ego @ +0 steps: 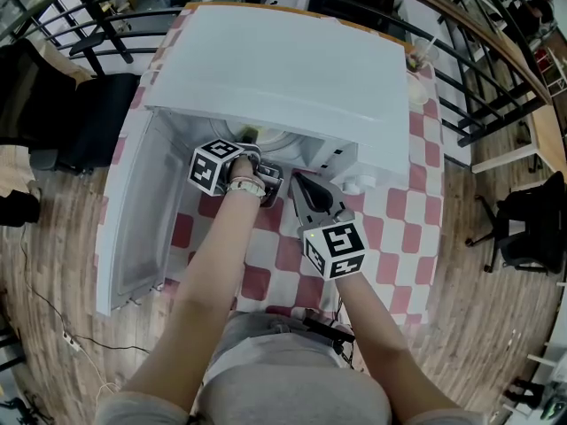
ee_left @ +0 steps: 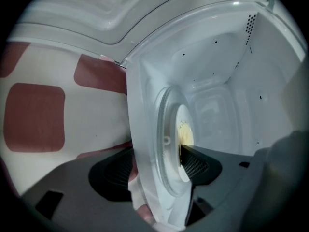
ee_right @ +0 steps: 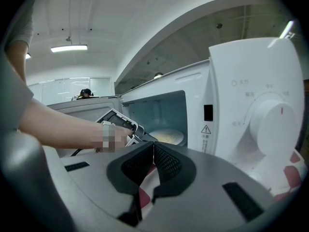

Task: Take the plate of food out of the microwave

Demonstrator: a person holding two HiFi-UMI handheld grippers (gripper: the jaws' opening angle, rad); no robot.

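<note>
The white plate (ee_right: pixel 166 137) of yellow food lies on the glass turntable inside the open white microwave (ego: pixel 292 69). My left gripper (ego: pixel 248 156) reaches into the cavity's mouth. In the left gripper view the plate (ee_left: pixel 185 129) stands edge-on to me, and my left gripper (ee_left: pixel 157 161) is open wide. One jaw is over the plate's near rim. The other is outside, partly hidden behind the microwave's front sill (ee_left: pixel 140 129). My right gripper (ego: pixel 299 182) hangs in front of the control panel, and my right gripper (ee_right: pixel 153 151) is shut with nothing held.
The microwave door (ego: pixel 137 211) is swung open to the left. A red-and-white checked tablecloth (ego: pixel 394 211) covers the table. A round dial (ee_right: pixel 270 129) sits on the panel at the right. Black railings (ego: pixel 478 69) and chairs stand around the table.
</note>
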